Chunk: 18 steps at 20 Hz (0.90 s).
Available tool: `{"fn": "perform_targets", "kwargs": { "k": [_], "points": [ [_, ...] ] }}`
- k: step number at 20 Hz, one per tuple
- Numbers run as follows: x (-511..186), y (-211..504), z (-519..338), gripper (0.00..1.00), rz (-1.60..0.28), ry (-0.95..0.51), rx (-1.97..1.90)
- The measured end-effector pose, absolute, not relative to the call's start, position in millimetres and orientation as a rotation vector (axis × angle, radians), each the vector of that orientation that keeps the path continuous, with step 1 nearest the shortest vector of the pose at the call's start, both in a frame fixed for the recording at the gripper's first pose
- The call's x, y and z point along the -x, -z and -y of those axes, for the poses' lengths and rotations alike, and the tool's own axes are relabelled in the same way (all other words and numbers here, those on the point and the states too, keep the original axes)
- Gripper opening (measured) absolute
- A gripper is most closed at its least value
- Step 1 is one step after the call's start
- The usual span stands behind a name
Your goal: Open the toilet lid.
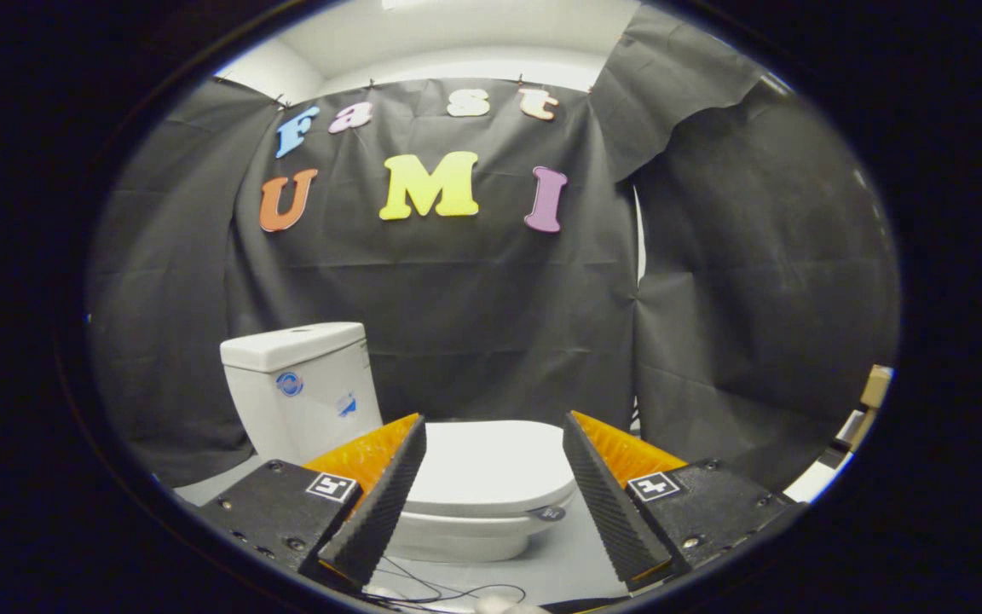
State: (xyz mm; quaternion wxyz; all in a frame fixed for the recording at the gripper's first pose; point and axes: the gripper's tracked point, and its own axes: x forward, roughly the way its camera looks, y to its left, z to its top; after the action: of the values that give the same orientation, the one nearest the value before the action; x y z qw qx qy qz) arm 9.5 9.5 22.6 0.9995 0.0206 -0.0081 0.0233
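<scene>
We see a pale floor bearing the white toilet and a thin dark cable.

Your gripper is spread wide; the white closed toilet lid lies beyond its fingers, the white boxy tank behind it, left.

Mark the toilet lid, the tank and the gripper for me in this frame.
toilet lid (491,465): gripper view, flat closed top, seen between the fingers.
tank (299,388): gripper view, front wall, beyond the left finger.
gripper (495,439): gripper view, midway between fingertips, fingers open.
</scene>
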Motion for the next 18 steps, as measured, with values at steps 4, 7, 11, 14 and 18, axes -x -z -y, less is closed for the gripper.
{"fn": "perform_targets", "kwargs": {
  "k": [4, 7, 11, 14, 18],
  "points": [
    [-33, -37, -4, 1.00, 0.018, -0.061, -0.092],
    [-54, -49, 4, 1.00, 0.016, -0.082, -0.142],
    [-88, -42, 20, 1.00, -0.045, -0.115, -0.245],
    [-110, -21, 38, 1.00, -0.115, -0.124, -0.325],
    [-130, 30, 65, 1.00, -0.244, -0.117, -0.447]
  ]
}}
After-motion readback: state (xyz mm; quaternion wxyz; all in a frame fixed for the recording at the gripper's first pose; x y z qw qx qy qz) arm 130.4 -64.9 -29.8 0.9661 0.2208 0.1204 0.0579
